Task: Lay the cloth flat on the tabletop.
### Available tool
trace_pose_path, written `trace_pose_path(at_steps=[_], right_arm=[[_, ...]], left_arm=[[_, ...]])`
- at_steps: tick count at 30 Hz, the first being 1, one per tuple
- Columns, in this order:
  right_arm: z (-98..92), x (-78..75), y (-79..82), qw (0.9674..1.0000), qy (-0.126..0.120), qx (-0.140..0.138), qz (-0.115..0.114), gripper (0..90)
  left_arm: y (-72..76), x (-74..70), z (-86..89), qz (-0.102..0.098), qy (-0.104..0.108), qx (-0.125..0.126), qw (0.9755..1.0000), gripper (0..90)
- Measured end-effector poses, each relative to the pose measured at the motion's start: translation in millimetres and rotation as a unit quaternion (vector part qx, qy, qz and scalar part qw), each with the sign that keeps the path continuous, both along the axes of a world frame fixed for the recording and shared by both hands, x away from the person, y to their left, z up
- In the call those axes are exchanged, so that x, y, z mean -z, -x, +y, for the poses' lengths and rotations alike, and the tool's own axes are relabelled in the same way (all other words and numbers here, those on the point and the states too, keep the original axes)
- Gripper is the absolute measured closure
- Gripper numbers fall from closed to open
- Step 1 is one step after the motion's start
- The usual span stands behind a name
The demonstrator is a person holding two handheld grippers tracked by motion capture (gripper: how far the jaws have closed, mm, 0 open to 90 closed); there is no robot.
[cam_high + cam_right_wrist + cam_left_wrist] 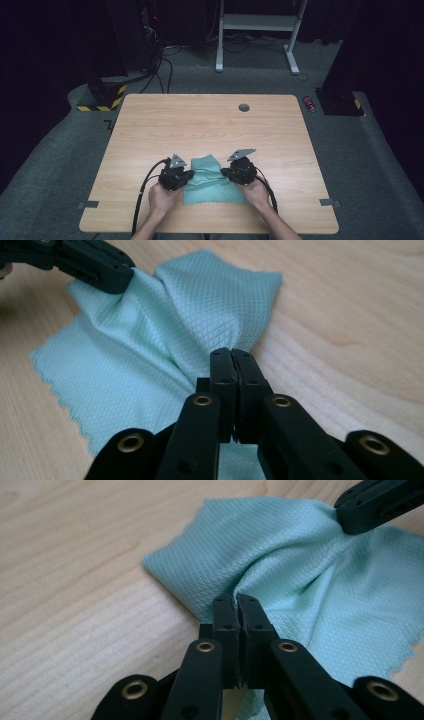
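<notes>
A mint-green waffle-weave cloth [212, 182] lies rumpled on the wooden table [200, 120] near its front edge, between both hands. My left gripper [189, 176] pinches the cloth's left edge. Seen close in the left gripper view, the jaws [236, 600] are pressed together on a raised fold of cloth [280, 545]. My right gripper [225, 174] is shut on the opposite edge; its jaws [231, 352] clamp a ridge of the cloth [165, 325]. Each gripper view also shows the other gripper's jaws biting the far side: the right gripper [380, 502] and the left gripper [95, 265].
A small grey grommet [244, 107] sits near the table's far edge. Behind the table stand a white desk frame [257, 30], a yellow-and-black striped base [102, 97] with cables, and a red can [310, 103] on the carpet.
</notes>
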State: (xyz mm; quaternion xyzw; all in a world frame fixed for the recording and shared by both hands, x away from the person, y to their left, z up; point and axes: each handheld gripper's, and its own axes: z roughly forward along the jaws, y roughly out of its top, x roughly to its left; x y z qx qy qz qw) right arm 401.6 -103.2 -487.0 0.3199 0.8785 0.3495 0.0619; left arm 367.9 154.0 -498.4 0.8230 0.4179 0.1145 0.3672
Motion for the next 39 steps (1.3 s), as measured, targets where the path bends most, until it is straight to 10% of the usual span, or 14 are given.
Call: trace_pose_path(at_steps=[6,11,23,34,39], right_arm=[[-0.8,-17.6,-6.1,0.9977,-0.049,0.040,-0.025,64.9],[19.6,-17.8,-23.7,0.9983,-0.036,0.043,-0.016,60.5],[49.1,3.2,-38.6,0.9994,0.029,0.003,0.016,89.1],[21.6,-28.4,-26.8,0.9983,-0.024,0.024,-0.047,89.7],[17.1,-17.6,-17.9,0.9993,0.002,0.012,-0.037,89.4]], left_arm=[[-4.0,-4.8,6.0,-0.016,0.013,-0.034,0.9992,70.7],[-4.9,0.7,-0.2,0.000,0.012,-0.018,0.9998,70.5],[-3.3,1.0,-2.2,-0.011,0.006,0.004,0.9999,85.5],[4.3,-13.3,3.2,-0.045,0.018,0.007,0.9988,86.2],[8.3,-7.1,-4.0,-0.033,-0.010,0.030,0.9990,85.9]])
